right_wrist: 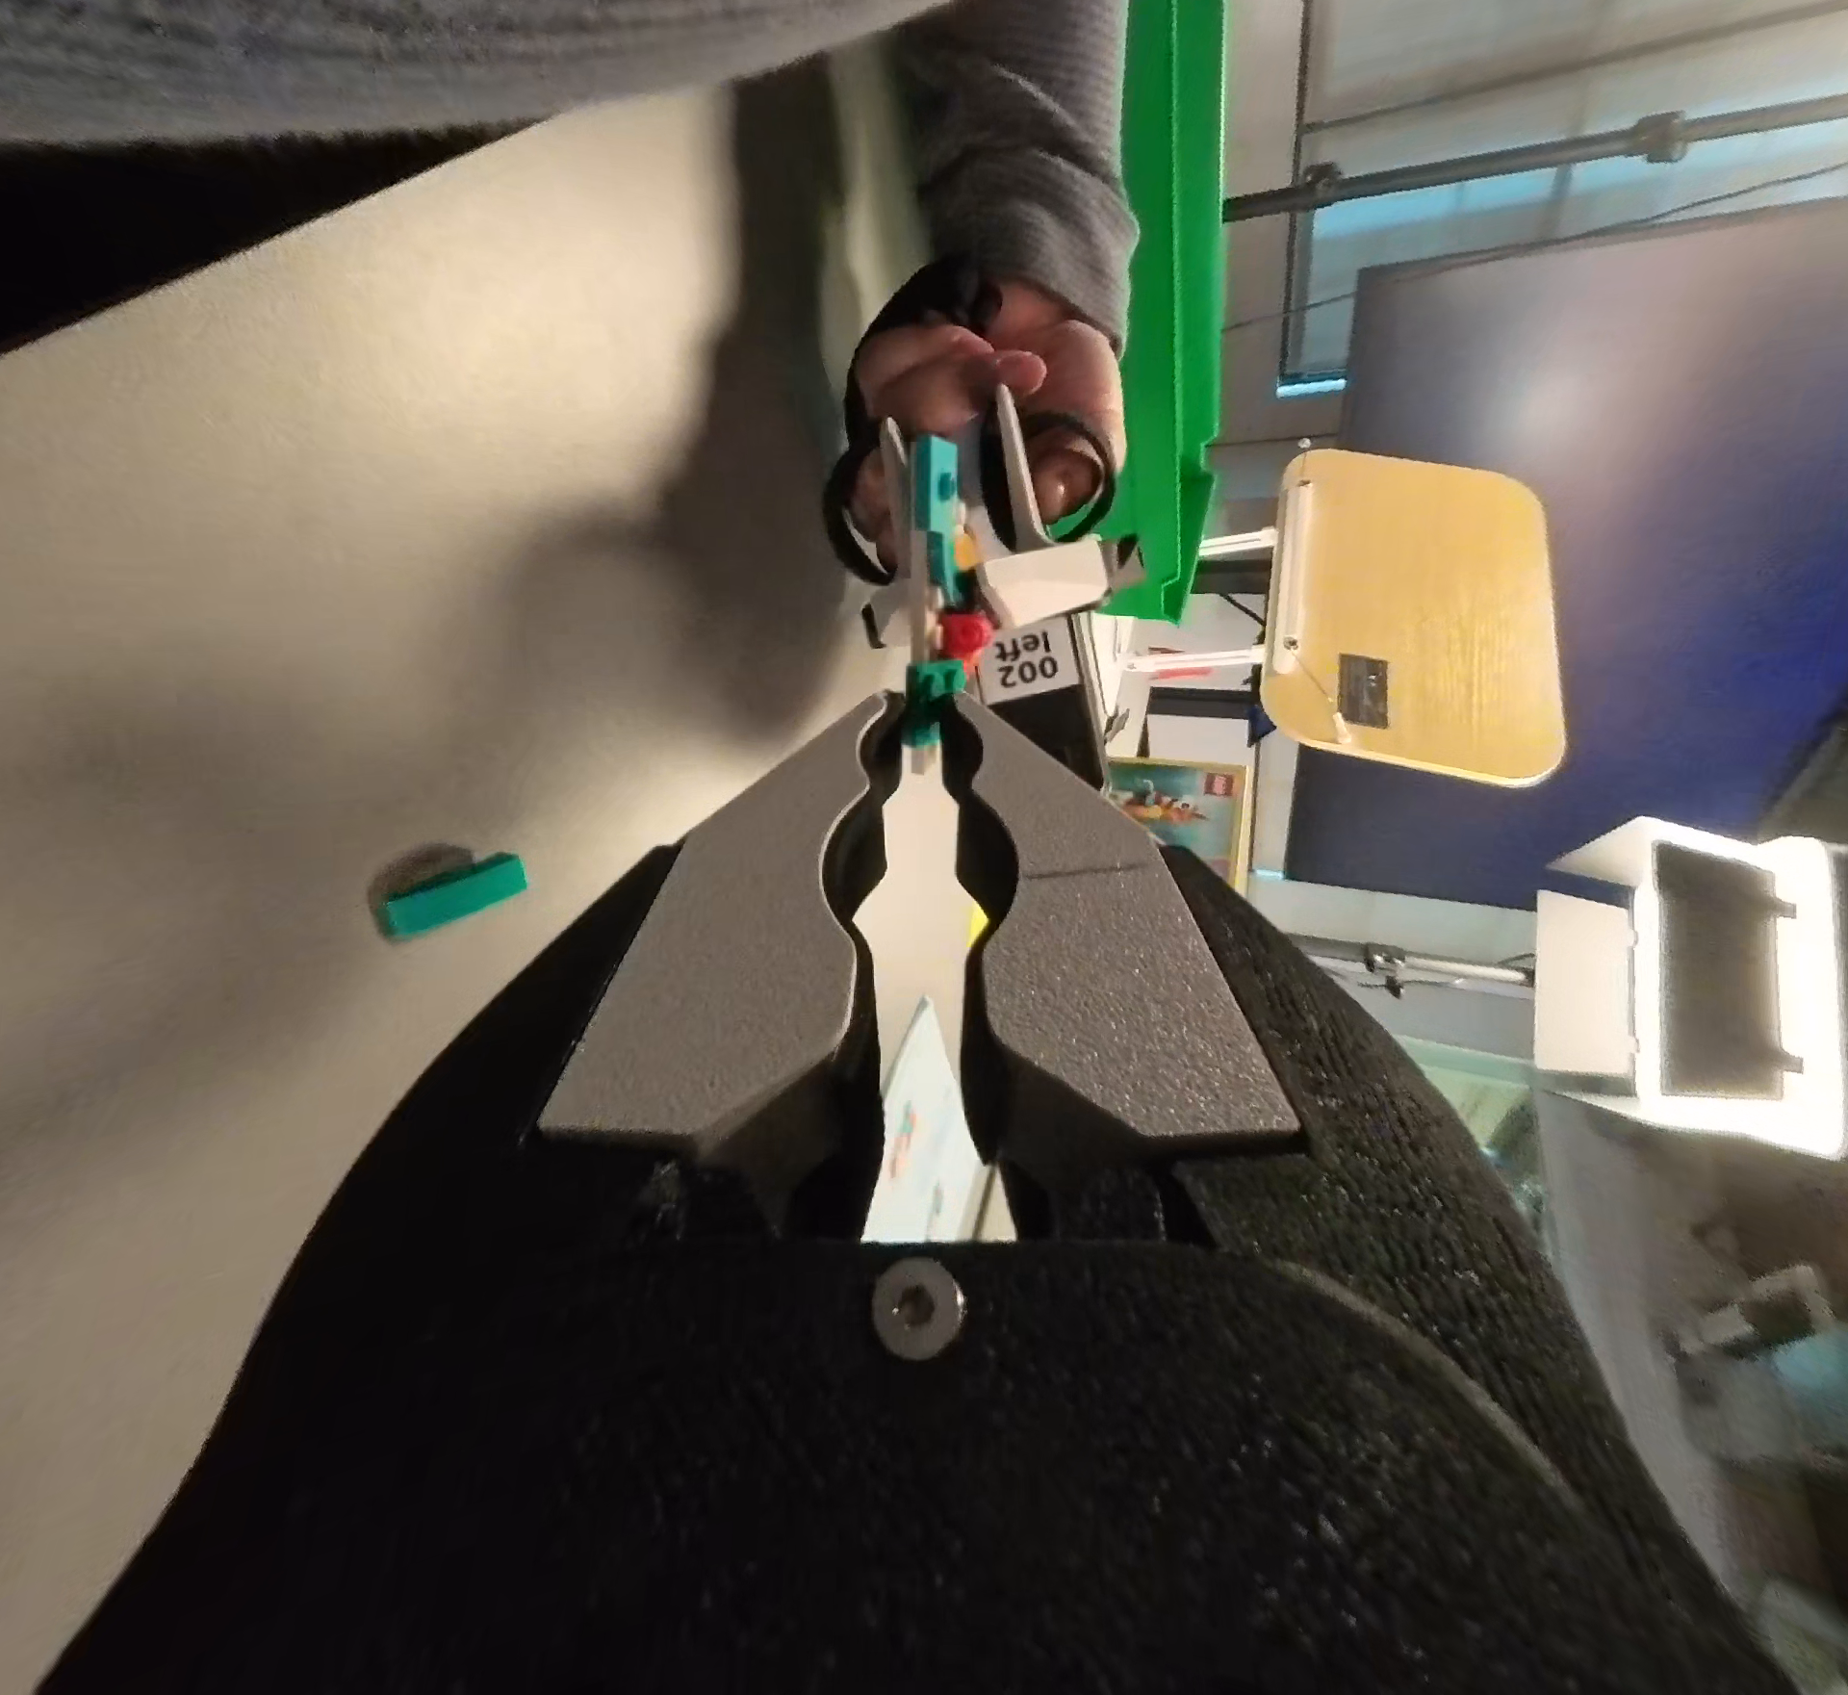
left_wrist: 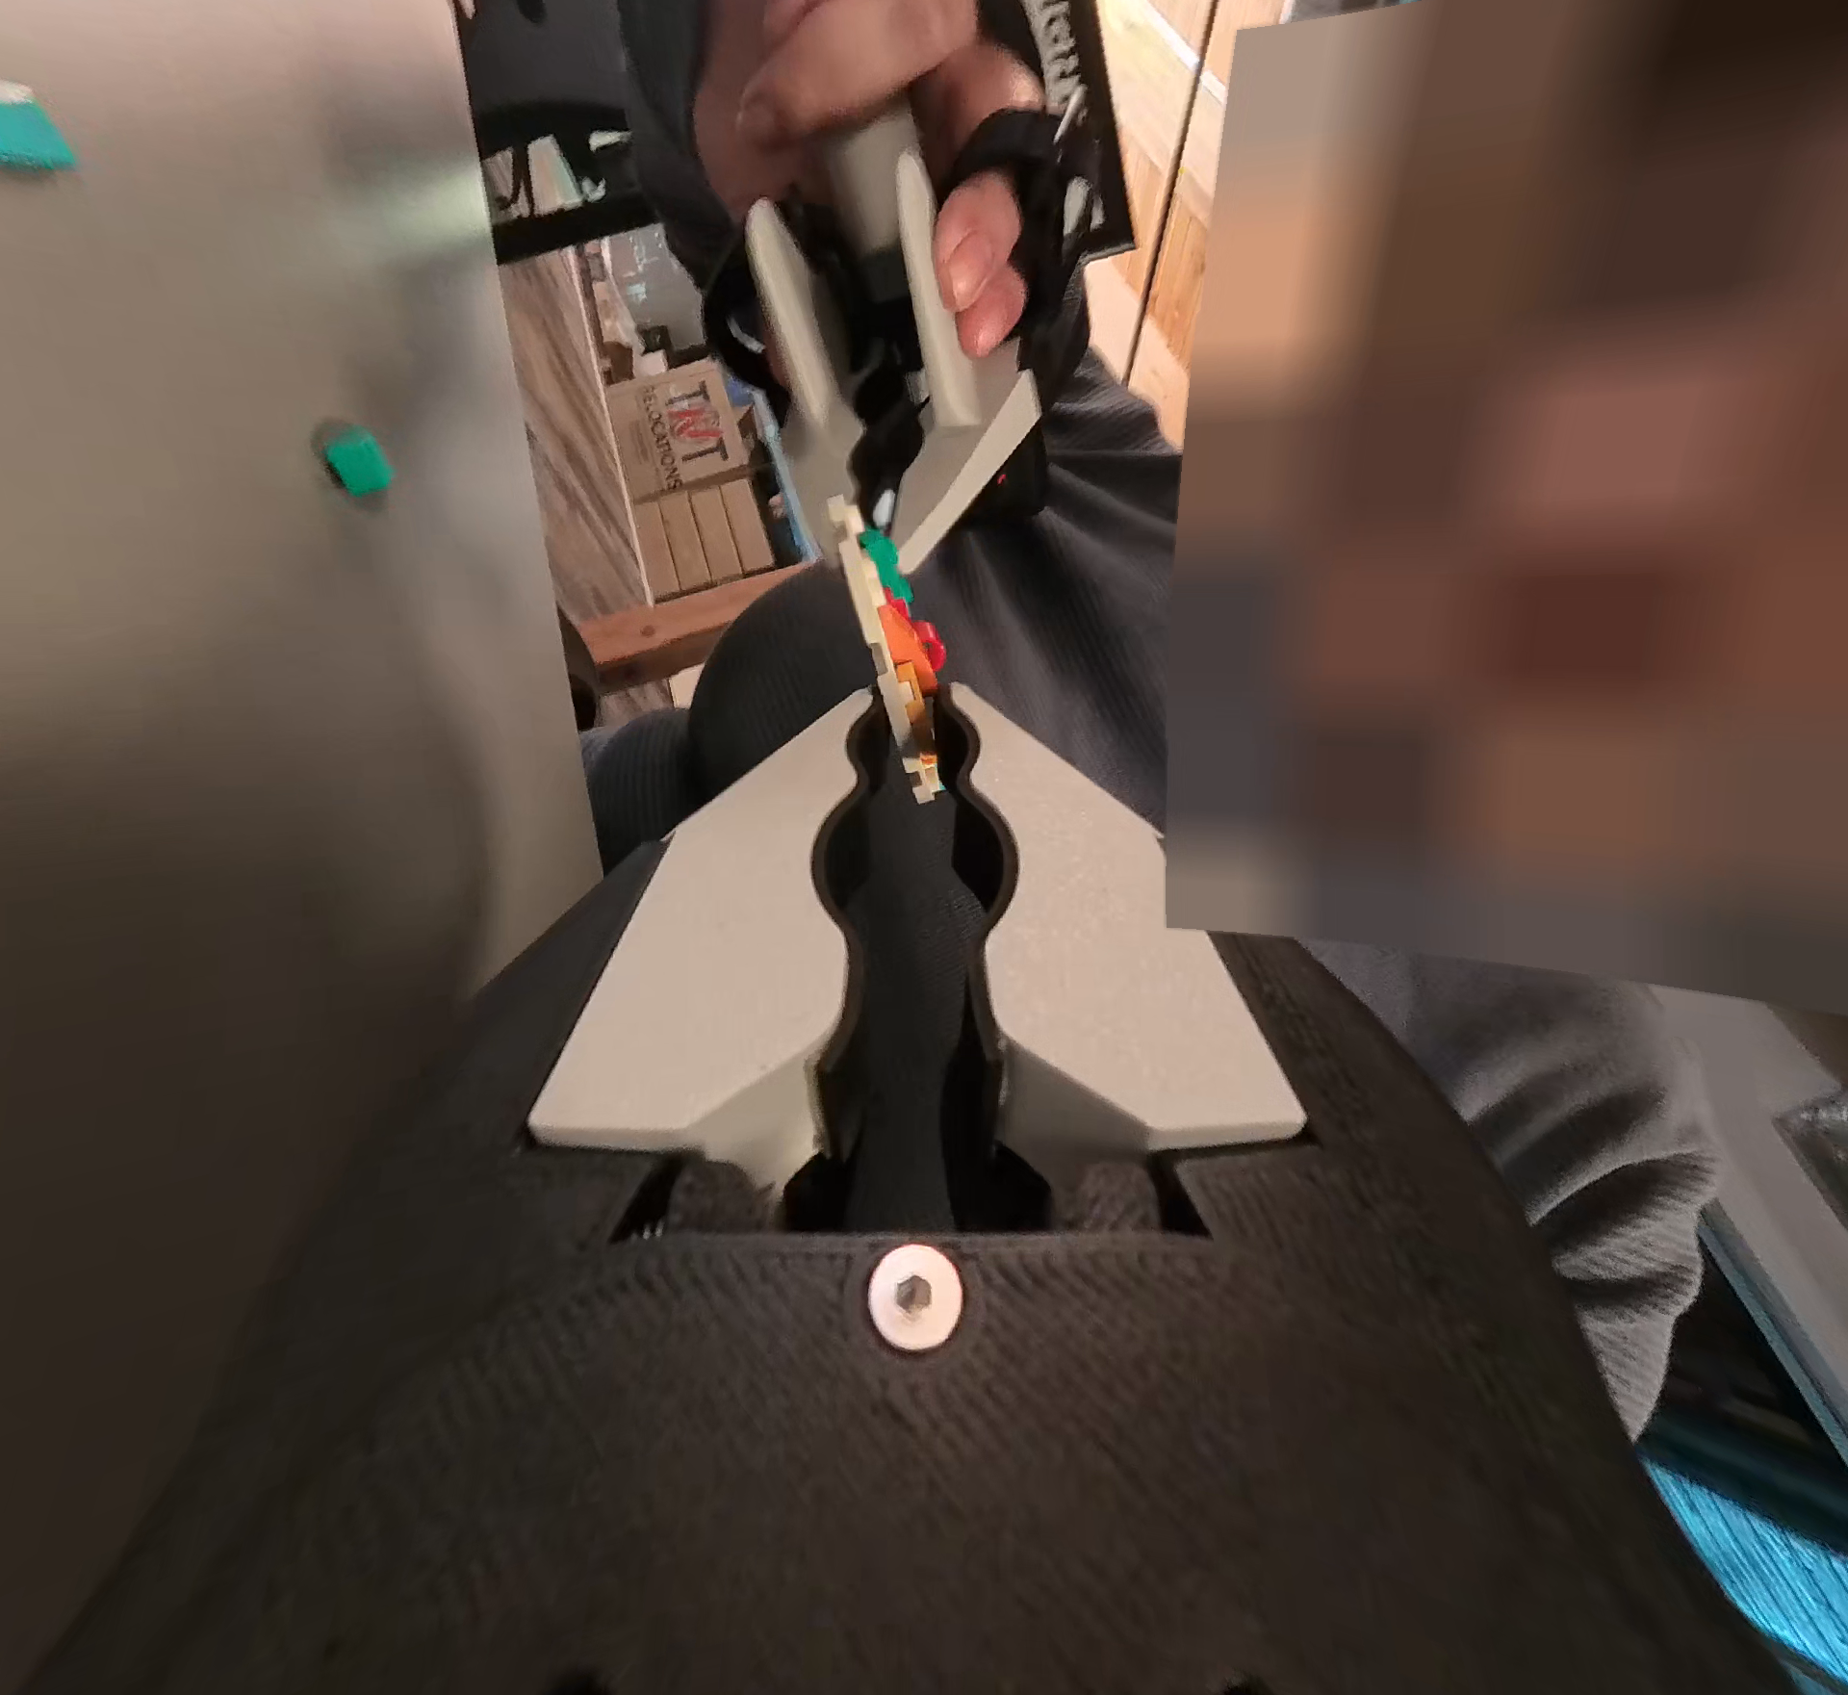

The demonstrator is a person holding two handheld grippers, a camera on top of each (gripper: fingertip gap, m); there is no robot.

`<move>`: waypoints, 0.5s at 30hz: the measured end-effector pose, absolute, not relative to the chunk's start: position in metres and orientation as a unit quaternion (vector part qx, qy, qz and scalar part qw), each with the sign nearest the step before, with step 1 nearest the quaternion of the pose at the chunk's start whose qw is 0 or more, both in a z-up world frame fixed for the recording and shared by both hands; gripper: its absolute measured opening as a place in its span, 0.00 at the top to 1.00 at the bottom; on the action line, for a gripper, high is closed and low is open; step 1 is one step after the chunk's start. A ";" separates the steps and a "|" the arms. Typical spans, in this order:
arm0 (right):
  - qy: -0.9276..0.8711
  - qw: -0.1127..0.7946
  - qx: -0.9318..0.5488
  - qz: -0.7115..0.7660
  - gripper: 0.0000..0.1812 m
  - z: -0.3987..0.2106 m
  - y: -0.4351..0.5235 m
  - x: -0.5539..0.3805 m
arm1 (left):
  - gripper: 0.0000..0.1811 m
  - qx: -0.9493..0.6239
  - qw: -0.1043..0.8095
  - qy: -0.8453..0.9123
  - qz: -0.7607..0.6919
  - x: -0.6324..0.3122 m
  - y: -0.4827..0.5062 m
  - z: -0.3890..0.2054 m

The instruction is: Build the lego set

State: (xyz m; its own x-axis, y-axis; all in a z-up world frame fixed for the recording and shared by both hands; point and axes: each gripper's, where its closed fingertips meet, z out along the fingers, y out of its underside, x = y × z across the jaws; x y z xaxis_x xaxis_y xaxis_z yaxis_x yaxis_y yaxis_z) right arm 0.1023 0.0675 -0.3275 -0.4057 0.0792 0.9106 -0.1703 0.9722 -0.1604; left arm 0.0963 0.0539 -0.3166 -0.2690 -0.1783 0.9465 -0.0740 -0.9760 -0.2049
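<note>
The left gripper [left_wrist: 912, 697] is pinching the lower end of the lego assembly [left_wrist: 893, 647] between its nearly closed fingertips, a cream plate carrying green, red and orange pieces. From the left wrist view the assembly is running toward 12 o'clock, where the right gripper [left_wrist: 868, 519] is closing on its upper end under the person's hand [left_wrist: 880, 77]. In the right wrist view the right gripper [right_wrist: 925, 712] is clamping the teal end of the assembly [right_wrist: 935, 607], with the left gripper [right_wrist: 945, 547] gripping the far end at 12 o'clock. A white label [right_wrist: 1028, 671] is showing on the left gripper's body, and a dark label [left_wrist: 1065, 62] on the right one; a printed cardboard box [left_wrist: 690, 447] is sitting behind at 11 o'clock. Loose teal bricks are lying on the pale table [right_wrist: 300, 547]: one [right_wrist: 452, 891] at 9 o'clock in the right wrist view, another [left_wrist: 355, 459] at 10 o'clock in the left wrist view.
</note>
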 end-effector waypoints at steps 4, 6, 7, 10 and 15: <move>-0.830 0.548 0.030 0.101 0.97 -0.327 0.070 0.101 | 0.96 -0.600 0.034 0.100 -0.793 0.095 0.056 -0.317; -0.831 0.547 0.024 0.102 0.97 -0.327 0.071 0.100 | 0.96 -0.599 0.035 0.096 -0.794 0.095 0.057 -0.317; -0.830 0.547 0.024 0.101 0.97 -0.327 0.070 0.100 | 0.96 -0.598 0.035 0.095 -0.795 0.095 0.056 -0.317; -0.832 0.545 0.025 0.100 0.96 -0.328 0.070 0.099 | 0.96 -0.598 0.035 0.095 -0.795 0.096 0.056 -0.317; -0.833 0.544 0.017 0.101 0.93 -0.327 0.071 0.098 | 0.96 -0.597 0.039 0.096 -0.795 0.095 0.057 -0.315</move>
State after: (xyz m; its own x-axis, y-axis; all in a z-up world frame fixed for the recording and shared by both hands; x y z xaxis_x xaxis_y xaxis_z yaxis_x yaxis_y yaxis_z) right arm 0.0984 0.0706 -0.3274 -0.4086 0.0812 0.9091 -0.1386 0.9790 -0.1497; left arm 0.0953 0.0574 -0.3151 -0.2839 -0.1764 0.9425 -0.0525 -0.9786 -0.1990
